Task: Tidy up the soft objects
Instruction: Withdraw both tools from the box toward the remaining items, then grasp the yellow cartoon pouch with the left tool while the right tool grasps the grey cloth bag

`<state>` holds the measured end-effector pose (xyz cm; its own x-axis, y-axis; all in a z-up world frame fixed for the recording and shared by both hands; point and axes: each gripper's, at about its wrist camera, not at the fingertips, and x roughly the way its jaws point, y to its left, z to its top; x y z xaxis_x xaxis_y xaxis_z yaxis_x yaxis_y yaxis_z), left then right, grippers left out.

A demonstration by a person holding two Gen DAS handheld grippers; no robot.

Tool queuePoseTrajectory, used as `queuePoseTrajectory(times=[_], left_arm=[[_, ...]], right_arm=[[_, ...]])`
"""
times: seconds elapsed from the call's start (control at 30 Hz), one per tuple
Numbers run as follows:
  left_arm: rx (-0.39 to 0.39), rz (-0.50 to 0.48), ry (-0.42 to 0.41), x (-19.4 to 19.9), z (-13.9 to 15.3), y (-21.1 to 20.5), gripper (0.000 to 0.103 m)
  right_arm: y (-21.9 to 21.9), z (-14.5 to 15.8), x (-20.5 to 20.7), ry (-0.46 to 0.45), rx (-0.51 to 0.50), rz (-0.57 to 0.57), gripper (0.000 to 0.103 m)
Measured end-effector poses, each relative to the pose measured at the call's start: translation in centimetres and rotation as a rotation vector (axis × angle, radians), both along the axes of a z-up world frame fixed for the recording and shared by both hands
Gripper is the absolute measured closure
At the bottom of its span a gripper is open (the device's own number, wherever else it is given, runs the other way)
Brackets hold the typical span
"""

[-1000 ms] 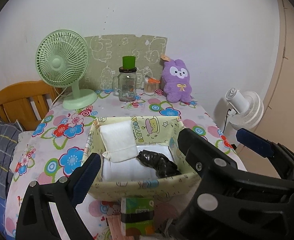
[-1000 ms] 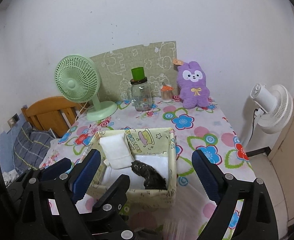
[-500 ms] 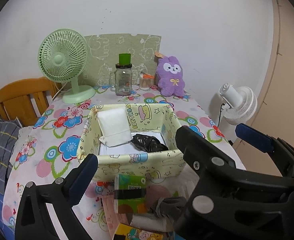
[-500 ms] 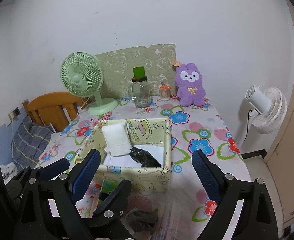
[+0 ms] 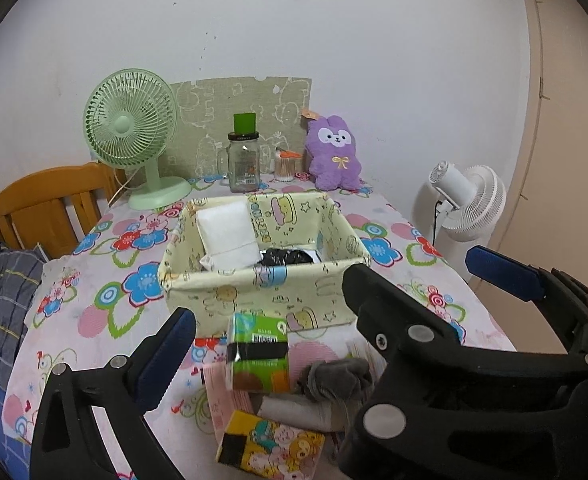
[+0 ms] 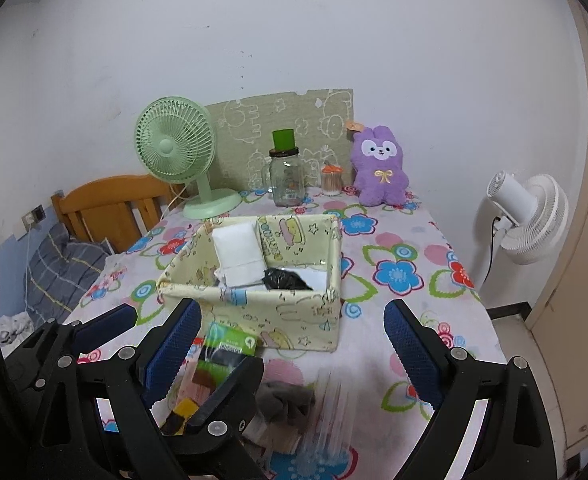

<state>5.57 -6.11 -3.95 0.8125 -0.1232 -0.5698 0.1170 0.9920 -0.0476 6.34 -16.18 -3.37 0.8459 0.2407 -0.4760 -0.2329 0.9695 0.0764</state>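
Both hand-held grippers hang released and empty, jaws spread wide: the left hand-held gripper [image 5: 325,300] and the right hand-held gripper [image 6: 290,340]. Just ahead of and beneath them, a small heap waits on the worktop [image 5: 94,280] — a green tissue pack [image 5: 260,354], a grey sock [image 5: 333,376] and a yellow cartoon pack [image 5: 270,446]. Just beyond the heap stands the fabric basket [image 5: 254,292], already holding a white pad [image 5: 230,236] and a black bundle [image 5: 286,257]. So, by my reckoning, the sorting is partway done — the heap is left. Farthest off sits a purple plush rabbit [image 5: 333,156].
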Motion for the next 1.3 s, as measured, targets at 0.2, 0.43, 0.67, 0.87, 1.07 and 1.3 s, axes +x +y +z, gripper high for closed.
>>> queuePoseTrajectory(times=[0.2,0.43,0.67,0.87,1.07,1.3], left_arm=[[0.007,-0.001,0.018,-0.9,-1.4,0.3,0.000],[0.029,0.014,0.043,-2.0,-3.7,0.7,0.000],[0.011,-0.017,0.065,-2.7,-5.8,0.9,0.000],[0.017,-0.022,0.072,-3.1,-6.9,0.8,0.000],[0.030,-0.024,0.072,-3.1,-7.9,0.7,0.000],[0.014,-0.019,0.048,-3.3,-8.9,1.0,0.000]], right_arm=[[0.2,-1.3,-0.8,0.028,-0.014,0.010,0.008],[0.7,-3.5,-1.7,0.051,-0.022,-0.010,0.008],[1.0,-5.8,-2.5,0.071,-0.032,-0.011,0.008],[1.1,-7.2,-2.8,0.096,-0.018,-0.011,0.008],[1.0,-8.3,-2.8,0.100,-0.009,-0.021,0.008],[1.3,-9.4,-2.9,0.092,-0.037,-0.027,0.008]])
